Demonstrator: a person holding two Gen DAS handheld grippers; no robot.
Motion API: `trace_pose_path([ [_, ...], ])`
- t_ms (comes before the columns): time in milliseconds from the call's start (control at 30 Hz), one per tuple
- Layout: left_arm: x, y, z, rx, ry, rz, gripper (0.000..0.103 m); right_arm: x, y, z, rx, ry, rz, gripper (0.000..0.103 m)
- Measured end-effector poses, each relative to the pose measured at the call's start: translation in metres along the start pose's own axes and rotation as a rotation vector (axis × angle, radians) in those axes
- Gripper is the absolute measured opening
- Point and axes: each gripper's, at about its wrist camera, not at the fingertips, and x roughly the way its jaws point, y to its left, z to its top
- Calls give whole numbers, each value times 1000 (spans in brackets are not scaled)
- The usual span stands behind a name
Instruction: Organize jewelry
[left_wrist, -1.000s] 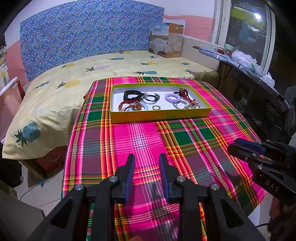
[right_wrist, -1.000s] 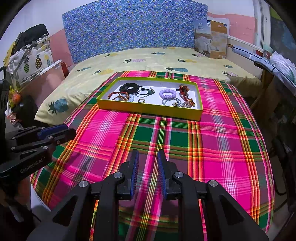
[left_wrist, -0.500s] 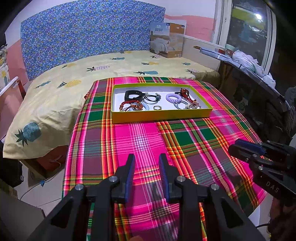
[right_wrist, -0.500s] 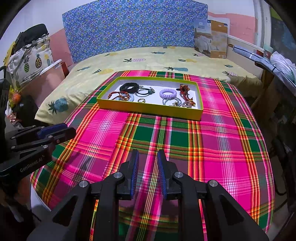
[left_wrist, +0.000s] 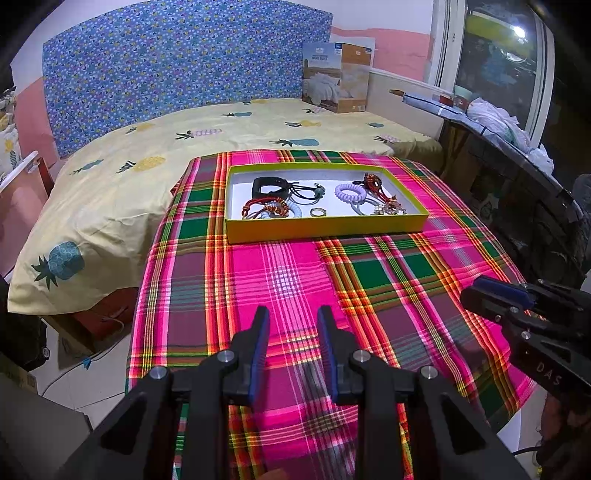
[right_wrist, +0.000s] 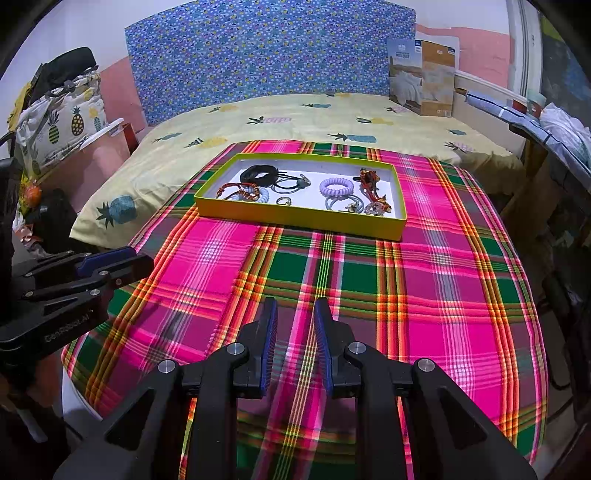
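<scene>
A yellow-green tray (left_wrist: 325, 224) (right_wrist: 295, 218) sits at the far side of a plaid-covered table. It holds several pieces of jewelry: a black band (left_wrist: 268, 185), a lilac spiral hair tie (left_wrist: 350, 192) (right_wrist: 335, 185), a small ring (left_wrist: 318, 212) (right_wrist: 283, 200), red cord bracelets (left_wrist: 264, 207) and a beaded cluster (left_wrist: 388, 209). My left gripper (left_wrist: 291, 317) is open and empty over the table's near edge. My right gripper (right_wrist: 295, 308) is open and empty too, well short of the tray. Each gripper shows at the side of the other's view.
The table carries a pink and green plaid cloth (left_wrist: 295, 280) (right_wrist: 406, 280). Behind it lies a bed with a pineapple-print sheet (left_wrist: 147, 173), a blue patterned headboard (right_wrist: 266, 55) and a cardboard box (left_wrist: 338, 77). A cluttered shelf (left_wrist: 498, 122) runs along the right.
Both views have shifted only slightly; the left gripper has drifted a little. The jewelry and tray have not moved, and both grippers stay open.
</scene>
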Motion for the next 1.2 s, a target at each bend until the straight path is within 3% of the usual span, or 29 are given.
trace_pose_path([
  [1200, 1, -8, 0, 14, 0, 4, 27, 3, 3, -3, 3, 10, 0, 21],
])
